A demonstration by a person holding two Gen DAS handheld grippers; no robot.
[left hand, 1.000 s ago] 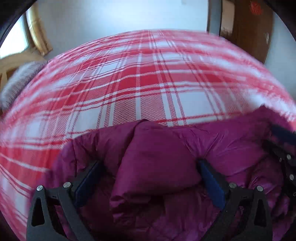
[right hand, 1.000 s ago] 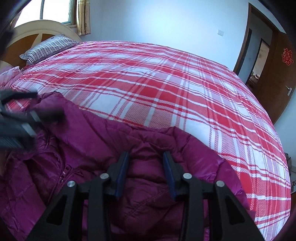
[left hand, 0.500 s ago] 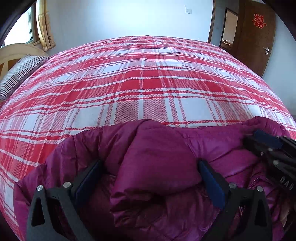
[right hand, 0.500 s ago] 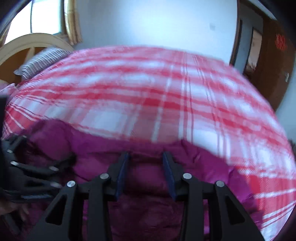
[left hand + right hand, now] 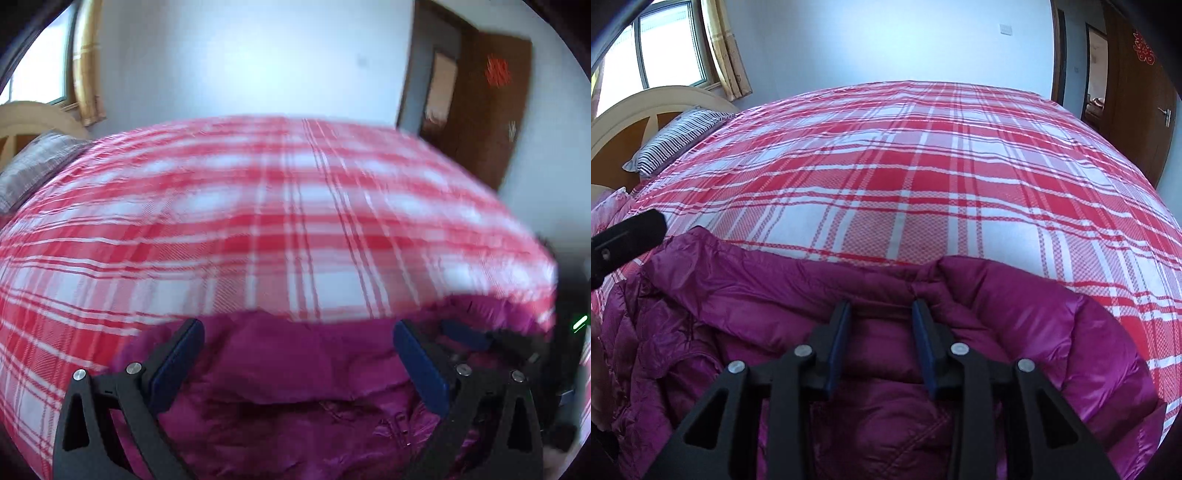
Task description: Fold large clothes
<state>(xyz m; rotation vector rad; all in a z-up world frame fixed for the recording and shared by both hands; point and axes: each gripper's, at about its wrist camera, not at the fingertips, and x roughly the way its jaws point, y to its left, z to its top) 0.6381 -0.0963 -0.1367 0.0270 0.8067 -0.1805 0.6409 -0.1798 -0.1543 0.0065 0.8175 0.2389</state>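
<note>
In the left wrist view, which is blurred, a red ornament [image 5: 496, 72] on the brown door [image 5: 491, 122] cannot be read. The left gripper [image 5: 297, 363] points down at the purple padded jacket [image 5: 295, 391] at the near edge of the plaid bed [image 5: 258, 221], jaws wide apart and gripping nothing. In the right wrist view, the same door [image 5: 1134, 96] bears a red paper-cut character [image 5: 1143, 48]. The right gripper [image 5: 881, 336] angles down over the jacket [image 5: 1015, 314], its jaws closing with a fold of fabric between them; whether the pads press it cannot be told.
</note>
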